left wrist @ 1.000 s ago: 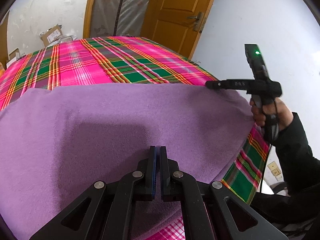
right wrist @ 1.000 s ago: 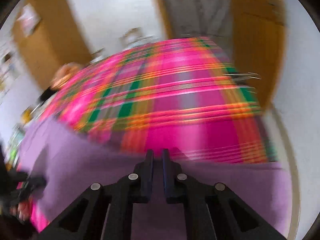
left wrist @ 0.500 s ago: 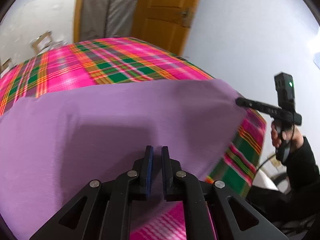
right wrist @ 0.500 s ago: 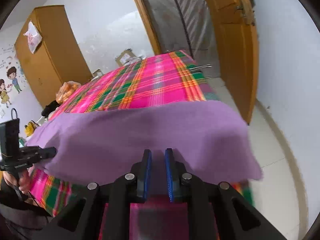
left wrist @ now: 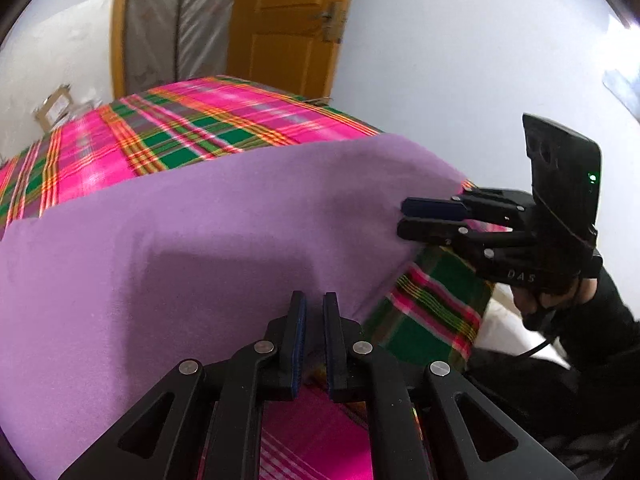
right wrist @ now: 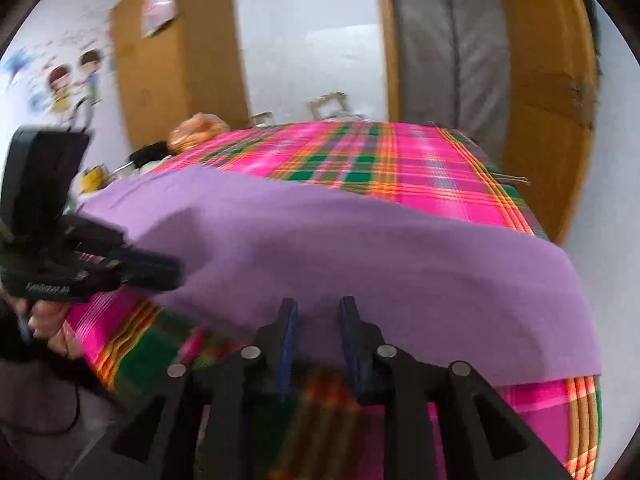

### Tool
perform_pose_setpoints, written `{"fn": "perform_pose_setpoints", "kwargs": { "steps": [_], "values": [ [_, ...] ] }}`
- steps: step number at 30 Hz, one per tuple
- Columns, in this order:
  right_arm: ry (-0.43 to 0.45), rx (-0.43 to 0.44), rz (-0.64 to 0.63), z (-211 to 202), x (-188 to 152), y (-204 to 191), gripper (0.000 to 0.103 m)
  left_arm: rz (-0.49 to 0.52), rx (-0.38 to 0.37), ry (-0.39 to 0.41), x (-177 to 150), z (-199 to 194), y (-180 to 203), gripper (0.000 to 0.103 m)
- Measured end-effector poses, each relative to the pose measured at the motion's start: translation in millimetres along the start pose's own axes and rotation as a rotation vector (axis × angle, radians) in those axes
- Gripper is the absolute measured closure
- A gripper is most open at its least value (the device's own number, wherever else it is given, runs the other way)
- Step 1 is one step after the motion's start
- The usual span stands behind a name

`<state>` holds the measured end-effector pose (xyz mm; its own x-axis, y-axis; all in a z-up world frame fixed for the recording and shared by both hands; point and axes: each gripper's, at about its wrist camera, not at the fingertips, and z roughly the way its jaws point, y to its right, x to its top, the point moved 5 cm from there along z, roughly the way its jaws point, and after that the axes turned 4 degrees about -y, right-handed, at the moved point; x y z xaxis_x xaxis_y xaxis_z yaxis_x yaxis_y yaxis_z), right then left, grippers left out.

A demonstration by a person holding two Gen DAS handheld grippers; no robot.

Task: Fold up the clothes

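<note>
A purple cloth (left wrist: 192, 240) lies spread over the near part of a bed with a pink and green plaid cover (left wrist: 192, 132). My left gripper (left wrist: 314, 304) sits at the cloth's near edge, its jaws a narrow gap apart, with nothing clearly pinched. My right gripper (right wrist: 316, 308) is open at the cloth's (right wrist: 360, 248) near edge, which hangs over the bed side. In the left wrist view the right gripper (left wrist: 404, 218) shows at the cloth's right corner. In the right wrist view the left gripper (right wrist: 168, 270) shows at the cloth's left corner.
A wooden door (left wrist: 288, 28) and a plastic-wrapped mattress (left wrist: 168, 28) stand beyond the bed. A wooden wardrobe (right wrist: 176, 64) stands at the far left, with clutter beside the bed (right wrist: 196, 136). A white wall (left wrist: 460, 72) runs close along the bed's right side.
Both grippers' jaws have parted from nearly closed, the right wider. The right gripper has swung in closer to the left one at the cloth's near edge. The cloth has settled on the bed.
</note>
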<state>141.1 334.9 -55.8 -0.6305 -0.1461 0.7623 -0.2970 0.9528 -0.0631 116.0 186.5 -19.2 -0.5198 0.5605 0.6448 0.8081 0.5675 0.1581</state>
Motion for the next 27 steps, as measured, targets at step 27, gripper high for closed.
{"fn": "perform_pose_setpoints", "kwargs": {
  "steps": [27],
  "values": [
    [-0.015,-0.057,0.627,-27,-2,161,0.103,-0.030,-0.033,-0.014,12,9,-6,0.095]
  ]
}}
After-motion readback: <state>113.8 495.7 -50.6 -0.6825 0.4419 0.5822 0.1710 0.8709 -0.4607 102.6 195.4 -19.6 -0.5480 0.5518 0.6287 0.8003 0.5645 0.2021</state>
